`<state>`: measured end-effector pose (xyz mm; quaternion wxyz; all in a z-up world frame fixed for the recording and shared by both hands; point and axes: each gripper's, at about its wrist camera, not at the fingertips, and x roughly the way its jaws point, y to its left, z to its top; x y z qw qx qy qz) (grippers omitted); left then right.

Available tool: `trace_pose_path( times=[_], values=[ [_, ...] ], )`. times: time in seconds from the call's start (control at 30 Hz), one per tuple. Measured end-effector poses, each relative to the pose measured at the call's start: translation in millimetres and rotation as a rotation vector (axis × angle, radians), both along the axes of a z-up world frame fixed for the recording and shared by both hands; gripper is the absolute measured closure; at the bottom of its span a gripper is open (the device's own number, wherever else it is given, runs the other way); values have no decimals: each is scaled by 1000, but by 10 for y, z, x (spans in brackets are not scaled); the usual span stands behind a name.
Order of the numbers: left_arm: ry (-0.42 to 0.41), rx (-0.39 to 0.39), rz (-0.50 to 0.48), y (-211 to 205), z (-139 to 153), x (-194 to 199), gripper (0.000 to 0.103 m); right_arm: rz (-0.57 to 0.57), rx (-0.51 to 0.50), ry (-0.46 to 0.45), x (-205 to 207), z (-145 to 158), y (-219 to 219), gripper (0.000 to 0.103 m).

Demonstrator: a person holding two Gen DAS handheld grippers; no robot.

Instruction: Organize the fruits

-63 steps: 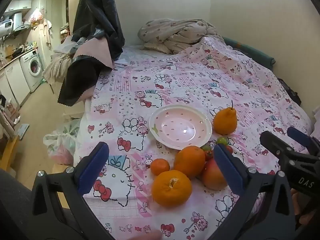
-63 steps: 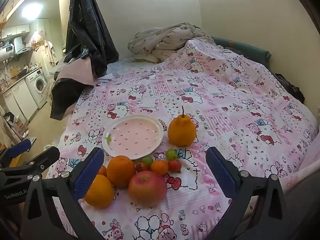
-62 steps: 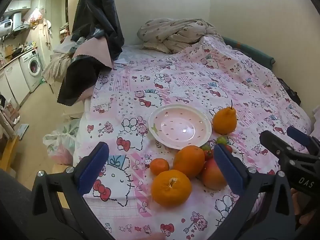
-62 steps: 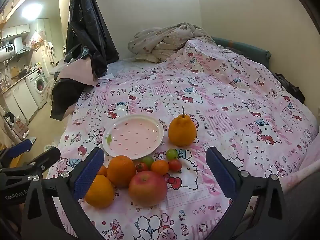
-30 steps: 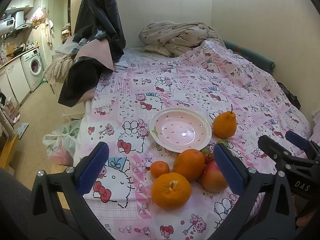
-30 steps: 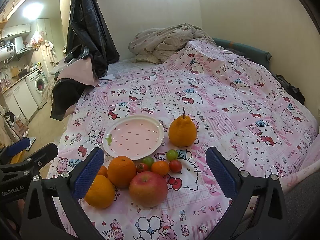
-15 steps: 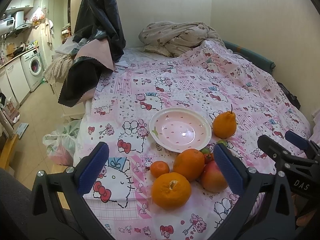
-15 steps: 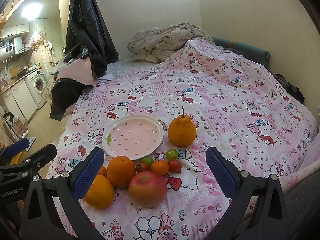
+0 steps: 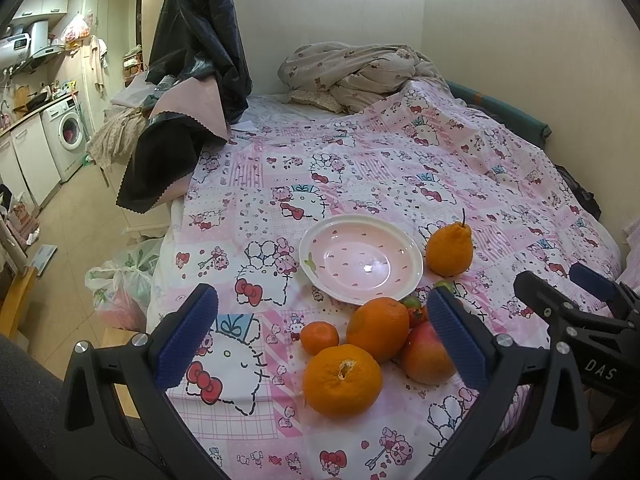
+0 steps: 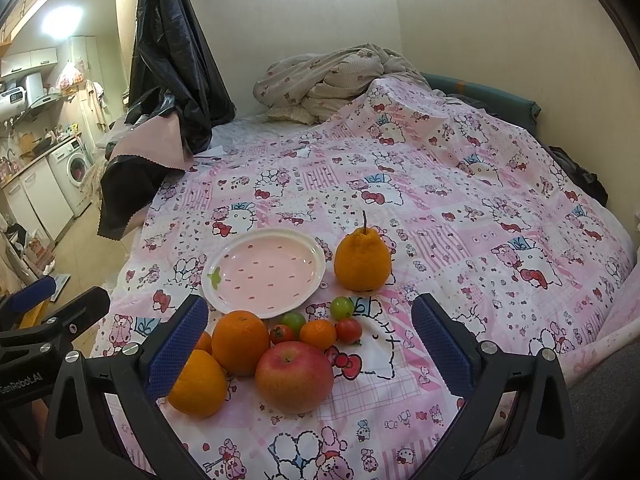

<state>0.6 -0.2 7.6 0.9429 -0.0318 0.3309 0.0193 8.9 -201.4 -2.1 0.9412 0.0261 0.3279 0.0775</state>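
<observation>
Two grippers hang over a bed (image 10: 460,184) spread with a pink cartoon-cat quilt, and I hold both with fingers spread wide and nothing between them: the left gripper (image 9: 320,340) above the near-left of the fruit, the right gripper (image 10: 310,346) above its near-right. The fruit sits in a loose pile at the near edge of the bed. A pink plate (image 10: 224,284) with a white rim lies bare just beyond the pile. From the right wrist view, a red apple (image 10: 294,376) is nearest, two large oranges (image 10: 240,340) sit to its left, touching or nearly so, and a knobbly stemmed citrus (image 10: 362,260) stands alone just right of the plate. Between them lie two green and two red cherry tomatoes (image 10: 348,330) and a small mandarin (image 10: 318,334); another mandarin (image 9: 319,337) shows on the left in the left wrist view.

Nothing is on the plate yet, so I judge the sorting has not begun. The soft quilt is the risk: round fruit lifted from a touching pile may free its neighbours to roll toward the near edge and off the bed. The tomatoes are small and could be crushed by a hard squeeze, and the light plate could slide or tip on the bedding if fruit drops on its rim.
</observation>
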Motion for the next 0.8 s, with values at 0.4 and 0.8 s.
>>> trace_pose_path(
  times=[0.4, 0.8],
  values=[
    [-1, 1, 1, 4, -3, -5, 0, 0, 2, 0, 3, -5, 1, 0],
    [3, -3, -4, -17, -38, -5, 0, -1, 5, -3, 0, -11, 4, 0]
  ],
)
